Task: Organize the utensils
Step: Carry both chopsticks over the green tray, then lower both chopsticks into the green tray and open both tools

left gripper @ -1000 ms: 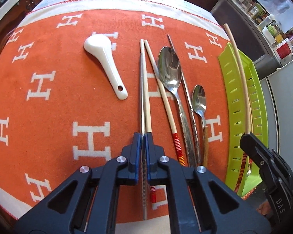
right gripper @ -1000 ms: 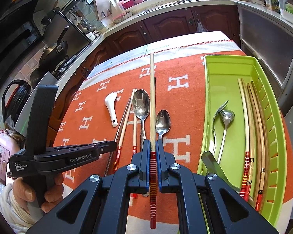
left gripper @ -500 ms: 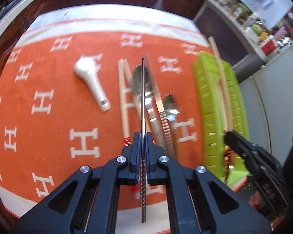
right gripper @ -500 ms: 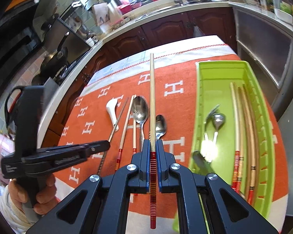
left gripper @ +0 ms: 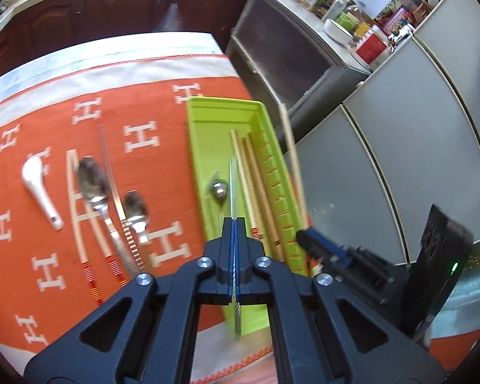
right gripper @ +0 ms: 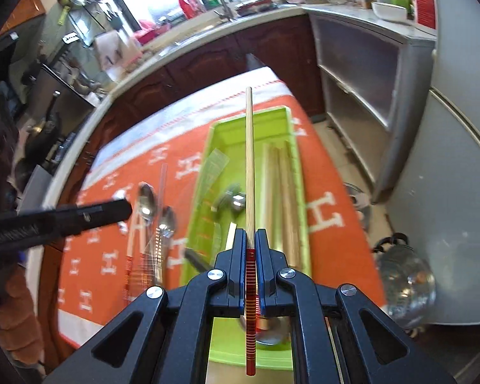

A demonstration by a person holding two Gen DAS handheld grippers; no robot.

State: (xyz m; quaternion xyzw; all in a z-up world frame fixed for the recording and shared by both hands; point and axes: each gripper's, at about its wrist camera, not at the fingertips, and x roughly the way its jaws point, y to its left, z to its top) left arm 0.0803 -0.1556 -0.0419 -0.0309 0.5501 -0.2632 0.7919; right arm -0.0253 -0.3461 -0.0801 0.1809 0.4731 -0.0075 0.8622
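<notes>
- The left gripper (left gripper: 234, 224) is clamped on a thin metal chopstick (left gripper: 231, 188), holding it above the green tray (left gripper: 204, 147), which sits along the right edge of the orange cloth (left gripper: 48, 121).
- The right gripper (right gripper: 250, 240) is closed on a wooden chopstick (right gripper: 249, 160) with a red banded end, also above the tray.
- In the tray lie several wooden chopsticks (left gripper: 252, 172) along its right wall and a metal spoon (left gripper: 219, 190) beside them.
- On the cloth, left of the tray, lie a white ceramic spoon (left gripper: 38, 188), two metal spoons (left gripper: 94, 185), a second metal chopstick (left gripper: 110, 172) and a wooden pair (left gripper: 75, 211).
- The cloth carries a repeated white letter "H" (left gripper: 144, 137); writing on the grippers is too blurred to read.
</notes>
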